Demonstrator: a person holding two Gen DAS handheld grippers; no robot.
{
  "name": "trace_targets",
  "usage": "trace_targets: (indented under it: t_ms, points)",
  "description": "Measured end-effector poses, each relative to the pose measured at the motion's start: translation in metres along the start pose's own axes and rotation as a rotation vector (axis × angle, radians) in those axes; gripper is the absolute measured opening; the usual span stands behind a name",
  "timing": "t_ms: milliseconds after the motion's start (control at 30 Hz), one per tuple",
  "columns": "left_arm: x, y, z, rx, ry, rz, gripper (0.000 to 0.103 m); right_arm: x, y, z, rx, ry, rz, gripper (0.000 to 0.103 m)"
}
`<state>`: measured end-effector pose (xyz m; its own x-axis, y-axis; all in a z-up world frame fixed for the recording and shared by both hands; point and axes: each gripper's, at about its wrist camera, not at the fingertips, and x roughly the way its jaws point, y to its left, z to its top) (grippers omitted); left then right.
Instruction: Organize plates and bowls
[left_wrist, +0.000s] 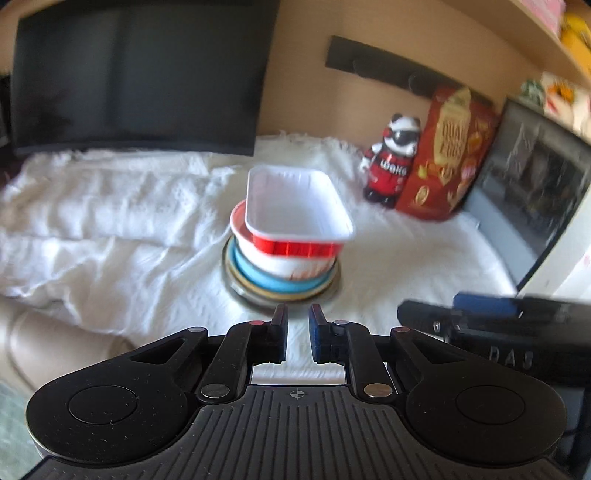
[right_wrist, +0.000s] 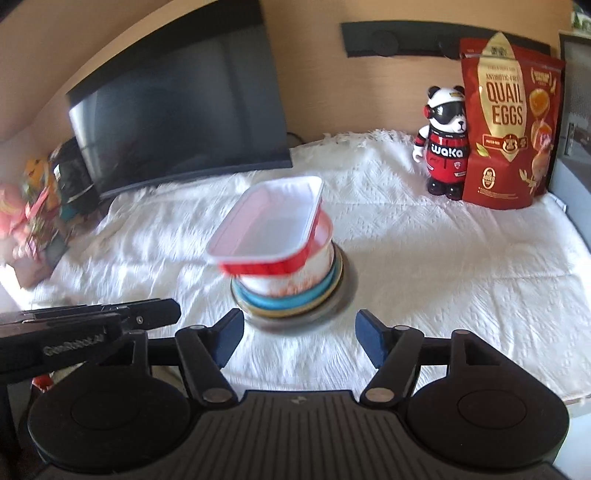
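Note:
A stack of dishes stands on the white cloth (left_wrist: 110, 229). At the bottom is a metal plate (left_wrist: 243, 291), then a yellow rim and a blue plate (left_wrist: 258, 280), a white round bowl with red rim (left_wrist: 258, 254), and on top a rectangular red tray with white inside (left_wrist: 295, 199). The stack also shows in the right wrist view, with the tray (right_wrist: 269, 225) on top, the blue plate (right_wrist: 280, 301) low down. My left gripper (left_wrist: 298, 314) is nearly shut, empty, just short of the stack. My right gripper (right_wrist: 299, 328) is open, empty, in front of the stack.
A dark monitor (right_wrist: 177, 122) stands at the back left. A panda figure (right_wrist: 445, 144) and a red quail eggs bag (right_wrist: 509, 122) stand at the back right. A picture frame (left_wrist: 535, 192) leans at the right. Clutter lies at the far left (right_wrist: 37, 206).

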<state>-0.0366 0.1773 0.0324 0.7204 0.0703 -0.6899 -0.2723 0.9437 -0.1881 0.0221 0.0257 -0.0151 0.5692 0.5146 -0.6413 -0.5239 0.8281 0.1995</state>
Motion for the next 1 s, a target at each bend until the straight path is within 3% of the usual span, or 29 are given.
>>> trace_targets:
  t_ms: [133, 300, 1000]
  points:
    - [-0.012, -0.015, -0.022, -0.03, 0.043, 0.013, 0.015, -0.017, -0.004, -0.025, 0.012, 0.015, 0.017, 0.073]
    - [-0.028, -0.032, -0.034, -0.019, 0.027, 0.015, 0.015, -0.036, -0.007, -0.046, 0.0, 0.03, 0.0, 0.073]
    - [-0.052, -0.043, -0.045, -0.017, 0.008, 0.03, 0.015, -0.064, -0.01, -0.062, -0.008, 0.027, 0.005, 0.074]
